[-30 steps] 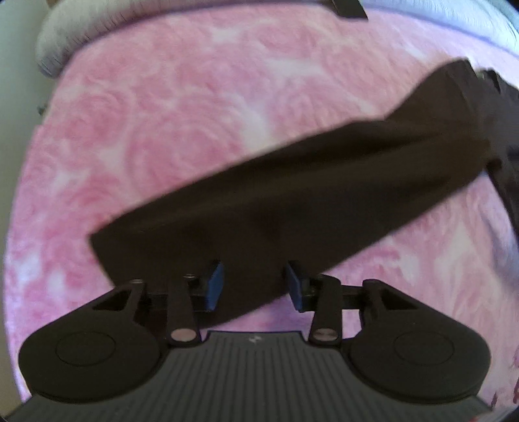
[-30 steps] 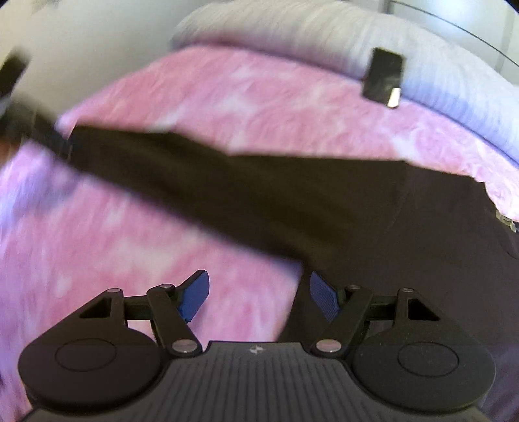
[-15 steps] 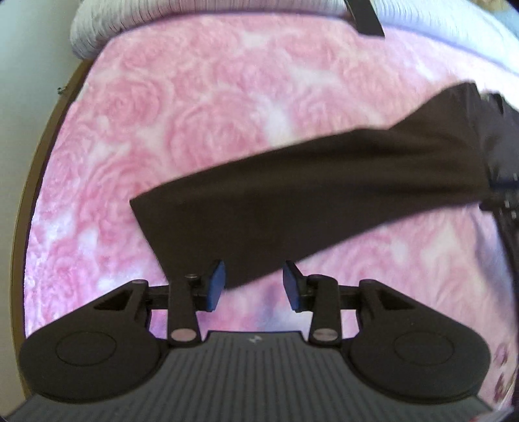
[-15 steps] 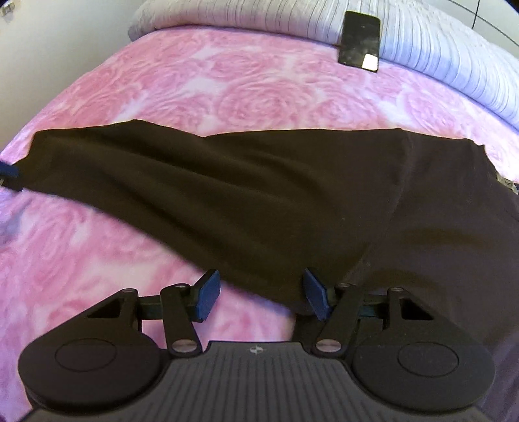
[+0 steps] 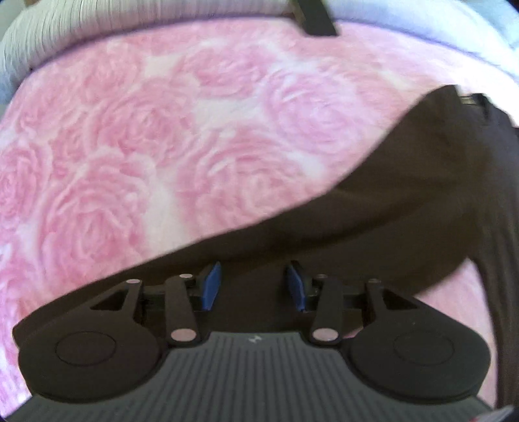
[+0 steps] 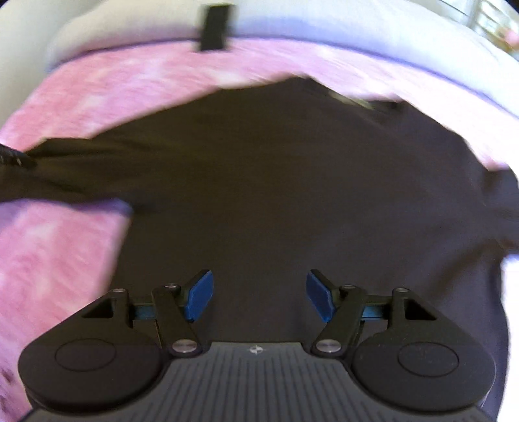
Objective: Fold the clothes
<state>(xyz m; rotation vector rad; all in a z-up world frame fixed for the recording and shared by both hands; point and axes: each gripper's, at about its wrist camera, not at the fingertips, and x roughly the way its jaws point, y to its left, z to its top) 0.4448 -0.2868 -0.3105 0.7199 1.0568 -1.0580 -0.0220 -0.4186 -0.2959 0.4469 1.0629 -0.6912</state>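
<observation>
A dark brown garment (image 5: 405, 211) lies spread on a pink rose-patterned blanket (image 5: 162, 146). In the left wrist view one long part of it runs from the upper right down under my left gripper (image 5: 253, 285), whose blue pads are apart with cloth beneath and between them, not pinched. In the right wrist view the garment's wide body (image 6: 275, 194) fills the middle, with a sleeve-like part reaching left. My right gripper (image 6: 259, 298) is open above the cloth and holds nothing.
A grey striped pillow (image 5: 97, 26) lies along the far edge of the bed. A dark phone (image 6: 215, 27) rests at the pillow's edge; it also shows in the left wrist view (image 5: 314, 19). Pink blanket (image 6: 48, 259) lies bare left of the garment.
Both grippers have moved in over the garment; the right one has swung right over its wide body. The sleeve end has passed under the left gripper. Both stay open.
</observation>
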